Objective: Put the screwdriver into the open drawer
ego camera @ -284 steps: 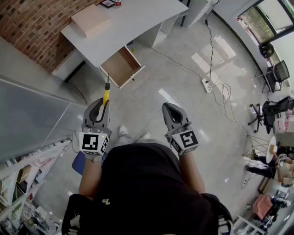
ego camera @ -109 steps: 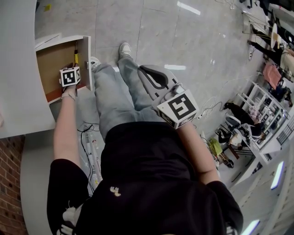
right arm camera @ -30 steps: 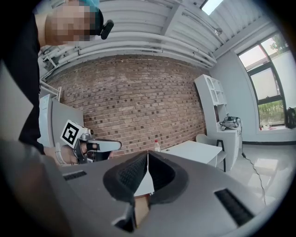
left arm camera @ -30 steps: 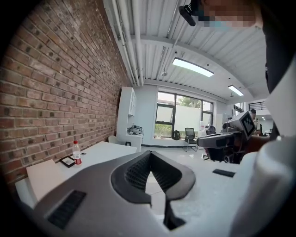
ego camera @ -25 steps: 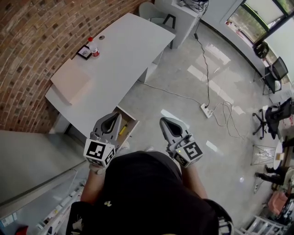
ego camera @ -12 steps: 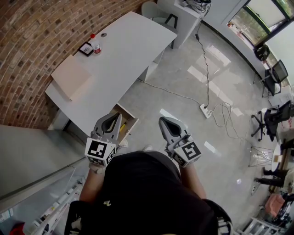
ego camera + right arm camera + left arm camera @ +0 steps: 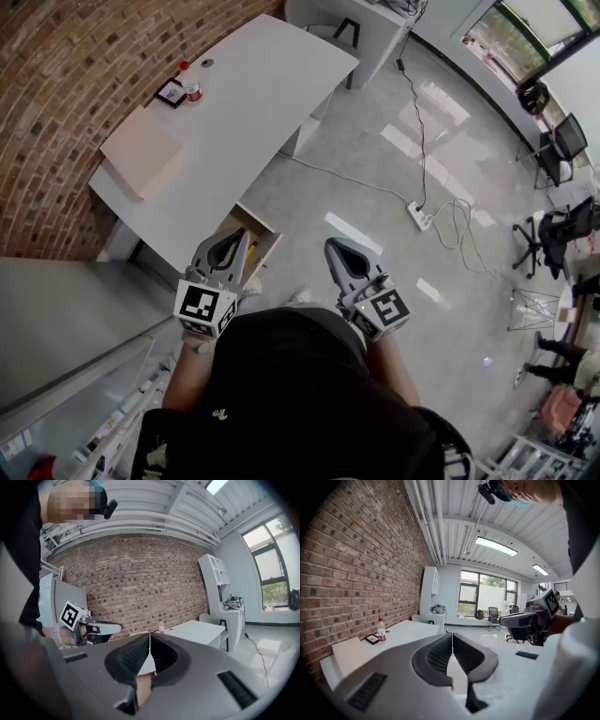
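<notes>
Your grey left gripper (image 7: 234, 242) and grey right gripper (image 7: 336, 251), jaws pressed together on nothing, have pulled back from the open wooden drawer (image 7: 265, 242); the yellow-handled screwdriver (hidden here) likely lies inside, task done.

Person's wearing a black short-sleeve tee (image 7: 300, 394), tiny white logo (image 7: 217, 413) lower left of frame. Grey left gripper (image 7: 231, 242) and right gripper (image 7: 338, 251) each sport a black-and-white marker cube.

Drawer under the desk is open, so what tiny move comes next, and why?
Probably ease the left hand-held gripper toward the drawer to push it shut: that one hangs nearest, and like the right hand-held gripper it is shut and empty.
</notes>
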